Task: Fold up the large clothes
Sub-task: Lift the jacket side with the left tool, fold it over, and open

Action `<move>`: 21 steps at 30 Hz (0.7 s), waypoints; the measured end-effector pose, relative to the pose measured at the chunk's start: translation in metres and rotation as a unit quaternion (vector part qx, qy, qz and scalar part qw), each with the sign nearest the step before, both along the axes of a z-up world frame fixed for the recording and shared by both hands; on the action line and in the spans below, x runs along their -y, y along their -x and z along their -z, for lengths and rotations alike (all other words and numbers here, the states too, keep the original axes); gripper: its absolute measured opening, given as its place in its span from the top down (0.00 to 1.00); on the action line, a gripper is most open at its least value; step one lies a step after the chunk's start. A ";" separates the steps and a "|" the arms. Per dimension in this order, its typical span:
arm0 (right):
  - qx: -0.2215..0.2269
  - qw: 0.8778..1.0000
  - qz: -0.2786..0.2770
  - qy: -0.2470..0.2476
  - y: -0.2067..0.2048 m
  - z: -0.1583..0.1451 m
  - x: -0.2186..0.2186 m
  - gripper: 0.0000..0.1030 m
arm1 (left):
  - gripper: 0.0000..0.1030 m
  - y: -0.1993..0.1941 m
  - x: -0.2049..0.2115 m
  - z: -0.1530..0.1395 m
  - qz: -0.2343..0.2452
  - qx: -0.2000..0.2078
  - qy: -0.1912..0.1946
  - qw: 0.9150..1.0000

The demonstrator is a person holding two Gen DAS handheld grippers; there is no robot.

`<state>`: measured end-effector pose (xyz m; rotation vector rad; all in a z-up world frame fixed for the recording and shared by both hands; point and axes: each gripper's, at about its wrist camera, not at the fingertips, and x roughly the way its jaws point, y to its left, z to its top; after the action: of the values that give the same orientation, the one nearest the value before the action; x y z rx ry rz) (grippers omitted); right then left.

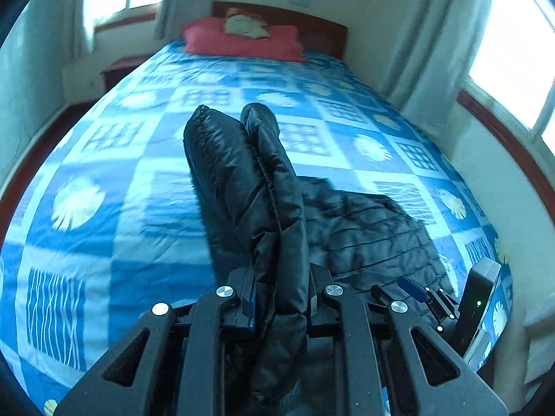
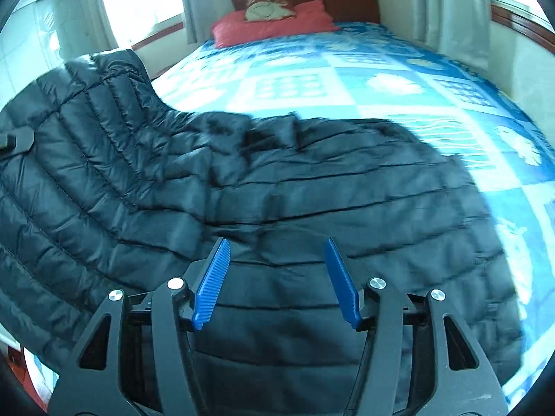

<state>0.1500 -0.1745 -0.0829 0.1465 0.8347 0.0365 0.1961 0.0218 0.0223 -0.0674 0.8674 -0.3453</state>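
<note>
- Black quilted puffer jacket (image 2: 312,187) lay spread across the near end of a bed (image 1: 104,180), on a blue patchwork quilt printed with white shell and grid motifs.
- One padded part of the jacket, a sleeve by its look (image 1: 242,173), stood lifted off the quilt, doubled over so that two rounded ends pointed toward the headboard (image 1: 312,27).
- The left gripper (image 1: 281,298) had its jaws pressed onto that raised fold, pinching the padding between them.
- The right gripper (image 2: 277,284) hovered low over the jacket's body, its blue ribbed fingers (image 2: 211,284) spread wide with nothing between them; whether their tips touched the fabric could not be told.
- In the right wrist view, the raised part of the jacket climbed toward the left edge of the frame.
- A red pillow (image 2: 274,24) with a pale cushion (image 2: 267,10) on top sat at the far end of the bed, against the dark wooden headboard.
- Pale curtains (image 1: 426,48) hung beside bright windows on both sides of the room.
</note>
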 end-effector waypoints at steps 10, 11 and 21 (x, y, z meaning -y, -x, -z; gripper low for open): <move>0.015 0.996 0.085 -0.017 0.030 -0.008 0.104 0.44 | 0.83 -0.010 0.139 0.004 0.084 0.012 -0.069 0.994; 0.013 0.995 0.093 -0.019 0.033 -0.006 0.114 0.44 | 0.83 -0.011 0.152 0.008 0.091 0.011 -0.074 0.993; -0.009 0.988 0.153 -0.027 0.068 0.018 0.176 0.44 | 0.82 -0.003 0.248 0.068 0.140 -0.032 -0.085 0.986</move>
<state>0.0823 -0.3504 -0.1004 0.3243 0.8220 -0.2318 0.1993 -0.2266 -0.0456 0.2043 0.9689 -0.5335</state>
